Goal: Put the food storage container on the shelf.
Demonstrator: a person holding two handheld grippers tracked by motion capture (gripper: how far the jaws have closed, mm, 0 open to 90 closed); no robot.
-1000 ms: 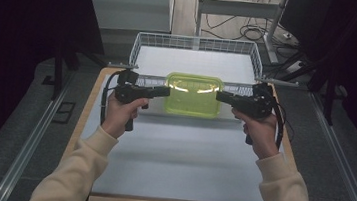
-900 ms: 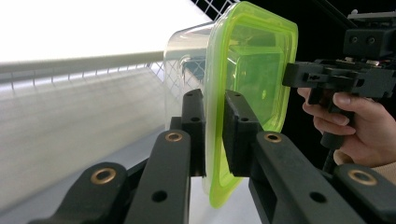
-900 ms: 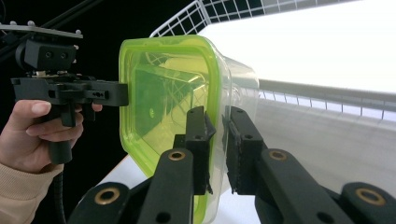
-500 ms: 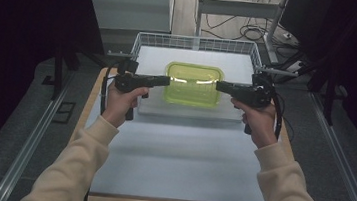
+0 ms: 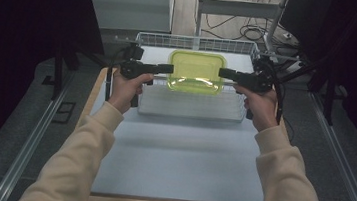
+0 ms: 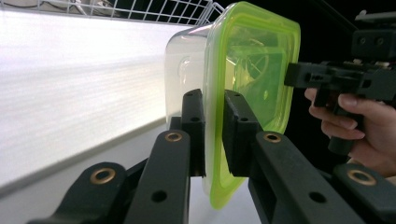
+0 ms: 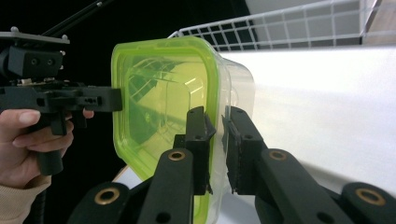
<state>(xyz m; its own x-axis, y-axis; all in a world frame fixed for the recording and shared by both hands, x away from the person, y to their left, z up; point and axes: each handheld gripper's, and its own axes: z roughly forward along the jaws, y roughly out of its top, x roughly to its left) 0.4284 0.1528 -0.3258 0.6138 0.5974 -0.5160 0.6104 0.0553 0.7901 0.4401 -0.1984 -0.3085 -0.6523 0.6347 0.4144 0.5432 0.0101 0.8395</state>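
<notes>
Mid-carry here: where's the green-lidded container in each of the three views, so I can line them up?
High view: green-lidded container top centre, between both grippers, over the wire basket.
Left gripper view: container centre-right, lid rim pinched in this gripper's jaws.
Right gripper view: container centre-left, rim pinched likewise.
Shared landmark: the wire basket.

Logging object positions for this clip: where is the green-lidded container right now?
In the high view the green-lidded container is held over the wire basket at the table's far end, between the left hand-held gripper and right hand-held gripper.

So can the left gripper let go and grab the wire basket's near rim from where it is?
Probably yes: the left gripper is shut on the container over the wire basket, and nothing lies between it and that rim.
</notes>
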